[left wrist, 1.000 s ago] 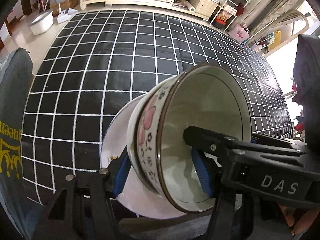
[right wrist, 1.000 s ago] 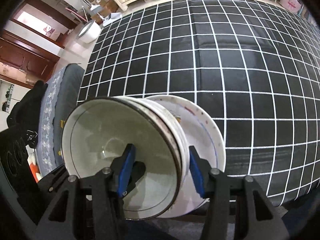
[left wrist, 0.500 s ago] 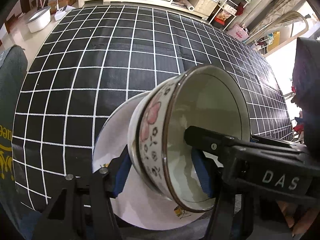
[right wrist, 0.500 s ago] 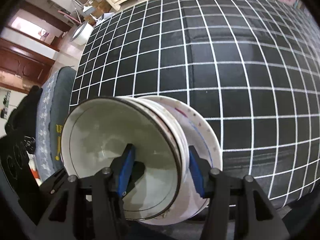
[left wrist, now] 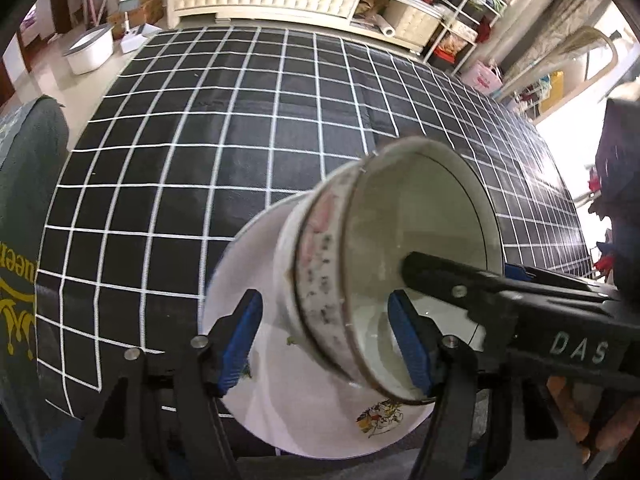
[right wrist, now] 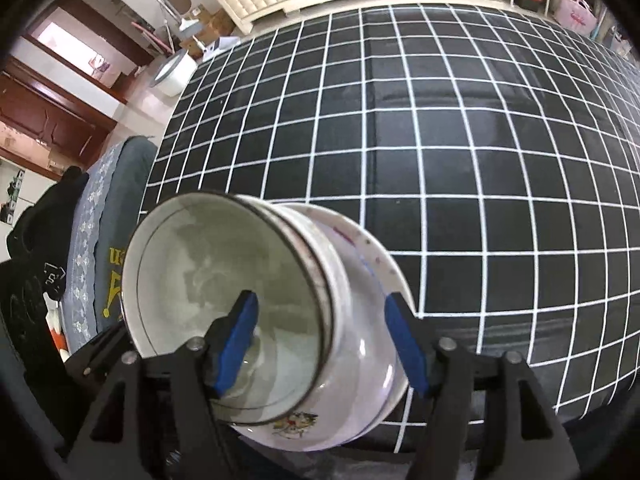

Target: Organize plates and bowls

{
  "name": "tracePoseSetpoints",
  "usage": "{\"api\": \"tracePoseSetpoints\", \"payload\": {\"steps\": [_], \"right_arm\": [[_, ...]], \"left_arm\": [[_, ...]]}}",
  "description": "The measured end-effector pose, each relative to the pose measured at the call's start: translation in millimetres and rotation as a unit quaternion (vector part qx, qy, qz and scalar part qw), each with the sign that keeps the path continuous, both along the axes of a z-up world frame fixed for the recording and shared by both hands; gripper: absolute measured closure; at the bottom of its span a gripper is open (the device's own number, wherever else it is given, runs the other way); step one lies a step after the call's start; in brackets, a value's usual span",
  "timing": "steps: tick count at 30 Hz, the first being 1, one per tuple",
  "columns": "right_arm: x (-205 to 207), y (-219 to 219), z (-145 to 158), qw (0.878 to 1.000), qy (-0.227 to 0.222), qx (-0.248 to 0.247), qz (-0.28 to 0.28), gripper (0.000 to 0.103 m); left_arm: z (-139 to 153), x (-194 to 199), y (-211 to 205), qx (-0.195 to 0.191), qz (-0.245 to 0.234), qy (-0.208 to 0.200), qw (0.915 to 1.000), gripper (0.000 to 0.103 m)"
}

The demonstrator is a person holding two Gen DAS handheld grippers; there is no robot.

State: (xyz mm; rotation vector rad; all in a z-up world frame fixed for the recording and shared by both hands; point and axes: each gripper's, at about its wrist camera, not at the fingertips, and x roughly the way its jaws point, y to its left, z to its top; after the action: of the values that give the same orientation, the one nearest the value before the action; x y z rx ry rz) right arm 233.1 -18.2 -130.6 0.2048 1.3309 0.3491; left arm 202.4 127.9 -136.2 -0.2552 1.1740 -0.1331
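The stacked bowls (left wrist: 400, 264) rest on the plate (left wrist: 256, 272) between both spread-open grippers: left gripper (left wrist: 332, 340) and right gripper (right wrist: 320, 340) straddle them without gripping.

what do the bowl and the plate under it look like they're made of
Bowl: likely glazed ceramic, glossy white inside, dark rim line, printed pink flowers outside. Plate: glossy white with a cartoon decal; ceramic or melamine, cannot tell.
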Motion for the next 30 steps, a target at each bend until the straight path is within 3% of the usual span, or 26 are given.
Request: {"api": "tracePoseSetpoints", "payload": {"steps": [10,14,18,23,30], "right_arm": [[-11.4,-23.7,20.3,0.999,-0.029,0.027,-0.018,0.033],[-19.4,-28.5,35.9,0.998,-0.061,0.023,-0.010,0.033],[-34.5,-32.7,56.7,0.994,-0.106,0.010,0.009,0.033],[-57.5,-41.8,73.2,0.989,-0.148,-0.011,0.021,0.033],[-94.4,-60.0,91.5,0.977,-0.211,-0.039,0.015,0.033]], "left_arm": [[29.8,-16.7,13.6,0.018,0.033,-0.037,0.9986,0.040],[50.9,-25.5,10.3,0.038,0.050,-0.067,0.9957,0.040],[67.3,-34.5,-0.4,0.049,0.037,-0.086,0.9944,0.040],[85.5,-54.4,-15.6,0.066,0.038,-0.118,0.9901,0.040],[100.5,-89.4,-44.4,0.124,0.042,-0.170,0.9768,0.040]]}}
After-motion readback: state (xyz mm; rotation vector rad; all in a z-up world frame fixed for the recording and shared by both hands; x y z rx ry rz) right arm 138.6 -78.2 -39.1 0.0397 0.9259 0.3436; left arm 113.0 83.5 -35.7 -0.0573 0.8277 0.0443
